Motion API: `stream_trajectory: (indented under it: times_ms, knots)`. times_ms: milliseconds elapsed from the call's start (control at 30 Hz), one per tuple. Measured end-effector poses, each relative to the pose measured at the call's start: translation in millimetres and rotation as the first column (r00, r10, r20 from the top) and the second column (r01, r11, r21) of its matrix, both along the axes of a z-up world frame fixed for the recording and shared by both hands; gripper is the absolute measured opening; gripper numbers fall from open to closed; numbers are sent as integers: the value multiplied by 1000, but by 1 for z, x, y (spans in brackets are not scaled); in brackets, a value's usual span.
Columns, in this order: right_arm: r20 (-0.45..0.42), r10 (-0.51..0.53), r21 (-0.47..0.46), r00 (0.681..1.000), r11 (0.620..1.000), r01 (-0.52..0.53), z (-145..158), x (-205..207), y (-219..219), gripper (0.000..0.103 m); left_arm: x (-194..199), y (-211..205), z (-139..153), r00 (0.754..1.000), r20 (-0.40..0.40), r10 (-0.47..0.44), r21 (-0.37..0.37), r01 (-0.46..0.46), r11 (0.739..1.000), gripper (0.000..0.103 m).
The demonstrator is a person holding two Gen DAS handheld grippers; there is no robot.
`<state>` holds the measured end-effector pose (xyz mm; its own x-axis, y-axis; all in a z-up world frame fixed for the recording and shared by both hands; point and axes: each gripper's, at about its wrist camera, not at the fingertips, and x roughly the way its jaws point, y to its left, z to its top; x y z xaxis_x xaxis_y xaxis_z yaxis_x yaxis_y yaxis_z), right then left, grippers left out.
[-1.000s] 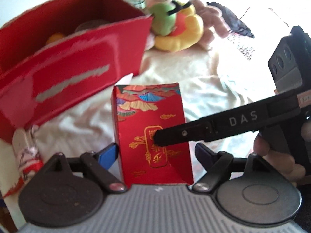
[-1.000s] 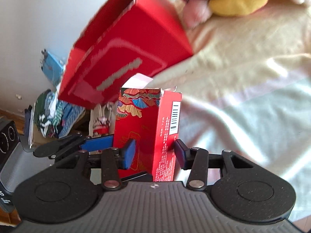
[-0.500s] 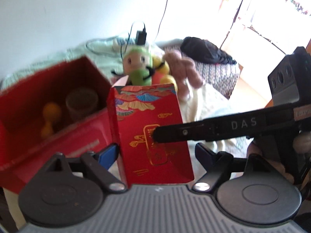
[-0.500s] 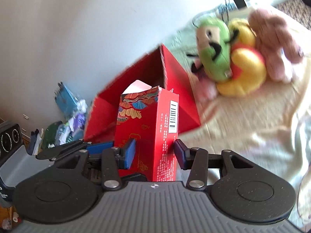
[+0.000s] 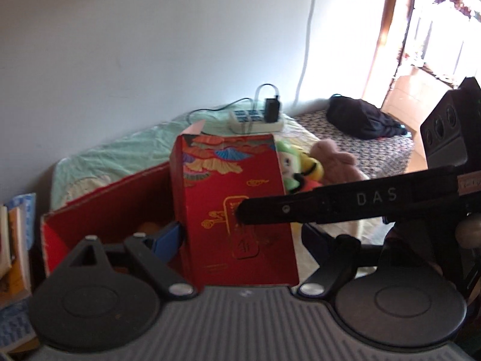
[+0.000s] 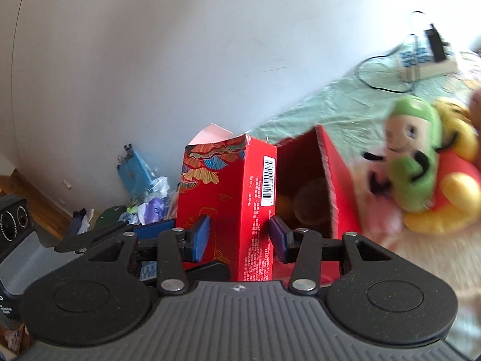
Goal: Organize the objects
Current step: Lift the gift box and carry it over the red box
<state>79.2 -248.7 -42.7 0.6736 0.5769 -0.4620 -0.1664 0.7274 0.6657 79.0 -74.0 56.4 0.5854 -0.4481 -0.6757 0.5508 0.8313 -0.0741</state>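
A small red carton (image 5: 234, 210) with a fan pattern and a gold label stands upright in the air, top flap open. My left gripper (image 5: 240, 237) is shut on its two narrow sides. My right gripper (image 6: 239, 237) is shut across its front and back; its black finger (image 5: 330, 204) lies over the front face. In the right wrist view the carton (image 6: 222, 198) shows its barcode side. Behind and below it is a large open red box (image 5: 105, 210), also seen from the right (image 6: 339, 186), with a round brown object and something orange inside.
Plush toys (image 6: 421, 162) lie on the bed right of the box, seen also from the left wrist (image 5: 303, 165). A power strip with cables (image 5: 255, 120) and a dark garment (image 5: 360, 117) sit farther back. Books (image 5: 15, 240) and floor clutter (image 6: 141, 180) are at the left.
Both grippers have risen together with the carton in them and tilted upward. The large red box and the plush toys have dropped lower in view, and the wall now fills the top.
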Motion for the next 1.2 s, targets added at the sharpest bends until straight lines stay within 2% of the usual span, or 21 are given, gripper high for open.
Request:
stream_trajectory:
  times_ms: [233, 533, 900, 1200]
  knots:
    - [-36, 86, 45, 996, 995, -85, -8, 53, 27, 46, 30, 27, -10, 993, -24, 112, 47, -111, 993, 83]
    - [-98, 168, 58, 981, 985, -163, -32, 85, 70, 46, 57, 60, -39, 970, -79, 229, 97, -221, 970, 83]
    - [-213, 249, 55, 945, 969, -243, -66, 124, 108, 45, 90, 79, -80, 940, -128, 317, 216, -285, 934, 82]
    - [-297, 282, 44, 912, 959, -281, -90, 138, 126, 44, 112, 88, -107, 918, -173, 358, 272, -305, 913, 80]
